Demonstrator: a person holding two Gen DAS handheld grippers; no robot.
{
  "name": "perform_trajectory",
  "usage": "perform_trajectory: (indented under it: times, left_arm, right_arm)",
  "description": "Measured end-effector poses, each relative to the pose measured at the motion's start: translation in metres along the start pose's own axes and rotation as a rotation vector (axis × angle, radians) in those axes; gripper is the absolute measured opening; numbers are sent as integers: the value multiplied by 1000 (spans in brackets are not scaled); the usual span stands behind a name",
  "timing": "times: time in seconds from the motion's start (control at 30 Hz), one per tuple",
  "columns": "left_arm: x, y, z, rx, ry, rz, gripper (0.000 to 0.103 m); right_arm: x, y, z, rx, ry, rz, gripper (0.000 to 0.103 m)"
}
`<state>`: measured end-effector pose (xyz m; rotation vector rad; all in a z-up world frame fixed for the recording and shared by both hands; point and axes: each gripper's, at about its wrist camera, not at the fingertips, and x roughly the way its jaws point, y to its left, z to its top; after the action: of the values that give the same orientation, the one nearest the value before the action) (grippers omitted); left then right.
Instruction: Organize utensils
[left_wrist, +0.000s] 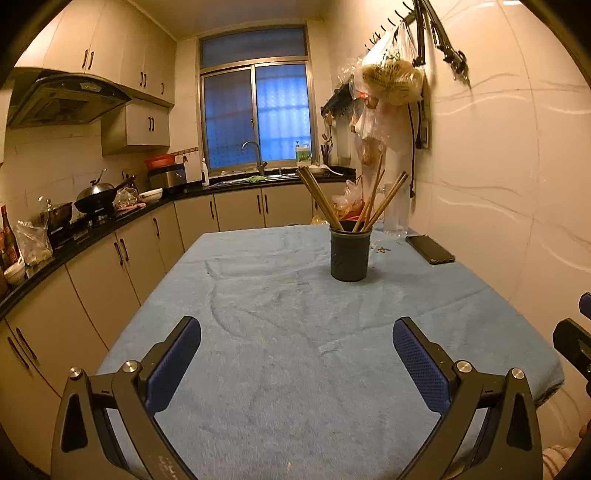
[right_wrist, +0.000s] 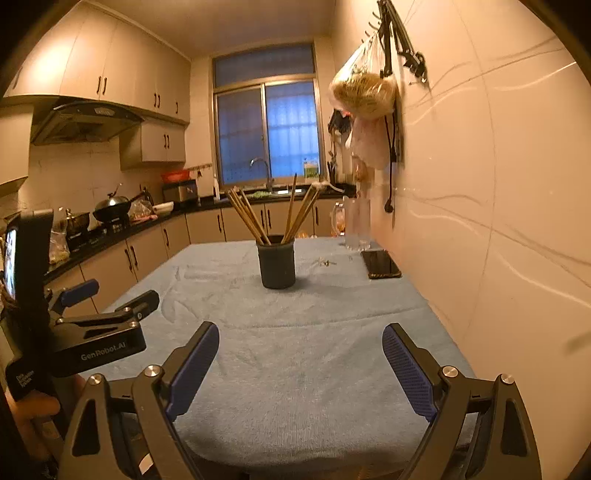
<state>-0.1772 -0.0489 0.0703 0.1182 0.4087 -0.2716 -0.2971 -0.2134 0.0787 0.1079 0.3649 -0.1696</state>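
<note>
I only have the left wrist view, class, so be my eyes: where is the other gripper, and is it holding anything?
Observer: The right gripper is open and empty, hovering over the blue cloth-covered table.
Operator: Can you see my left gripper from there?
Observer: Yes, the left gripper shows side-on at that view's left edge, with a hand below it.
Operator: Anything else there?
Observer: A lit screen on a dark device at the far left.

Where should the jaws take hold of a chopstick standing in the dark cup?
Probably on a chopstick well above the rim of the dark cup, coming from above: the lower ends are hidden inside the cup, while the tops fan apart.
</note>
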Motion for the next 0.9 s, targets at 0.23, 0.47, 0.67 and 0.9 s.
perform_trajectory:
  times: [0.23,0.47,0.67,0.9]
  left_arm:
    - [-14,1,-2,-23,-55,-12,103]
    - [-14,0,-3,-17,-63,2,103]
    - [-13,-1,-4,-15,-62,4,103]
    - [-17,-4,-5,-6,-73,4,103]
  right_arm:
    - [-16,-6,0,18,-33,1,92]
    - [-10,-9,0,31,-19,10,92]
    - [-10,-9,-1,30,-14,4,92]
    - [-10,-10,1,29,-13,-5,92]
